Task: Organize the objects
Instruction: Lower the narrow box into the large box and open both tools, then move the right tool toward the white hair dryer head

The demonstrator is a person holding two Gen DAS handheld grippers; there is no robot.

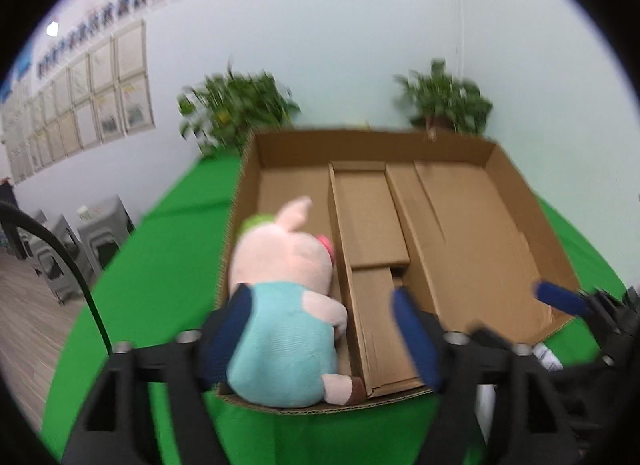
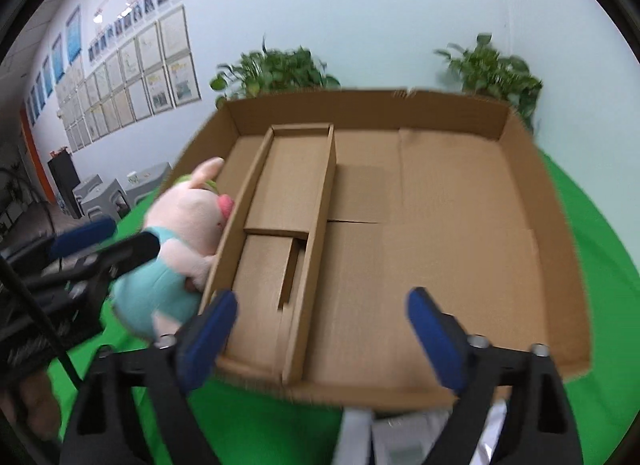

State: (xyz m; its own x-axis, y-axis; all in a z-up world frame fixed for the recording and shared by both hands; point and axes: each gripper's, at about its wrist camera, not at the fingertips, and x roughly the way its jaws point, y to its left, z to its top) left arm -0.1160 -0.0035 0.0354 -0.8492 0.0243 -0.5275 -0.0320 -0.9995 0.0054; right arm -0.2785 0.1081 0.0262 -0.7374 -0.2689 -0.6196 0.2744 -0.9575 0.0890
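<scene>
A pink pig plush toy (image 1: 284, 305) in a light blue shirt sits in the left compartment of an open cardboard box (image 1: 500, 157). My left gripper (image 1: 324, 329) is open, its blue pads either side of the toy; the left pad touches the toy's back, the right pad stands apart over the divider. In the right wrist view the toy (image 2: 176, 253) leans at the box's (image 2: 560, 249) left wall beside the left gripper. My right gripper (image 2: 320, 337) is open and empty above the box's front edge.
A narrow cardboard insert (image 2: 296, 201) divides the box. The box stands on a green cloth (image 1: 168, 265). Two potted plants (image 1: 236, 109) stand behind it by the wall. White packets (image 2: 400, 433) lie in front of the box. Grey stools (image 1: 80, 241) stand at left.
</scene>
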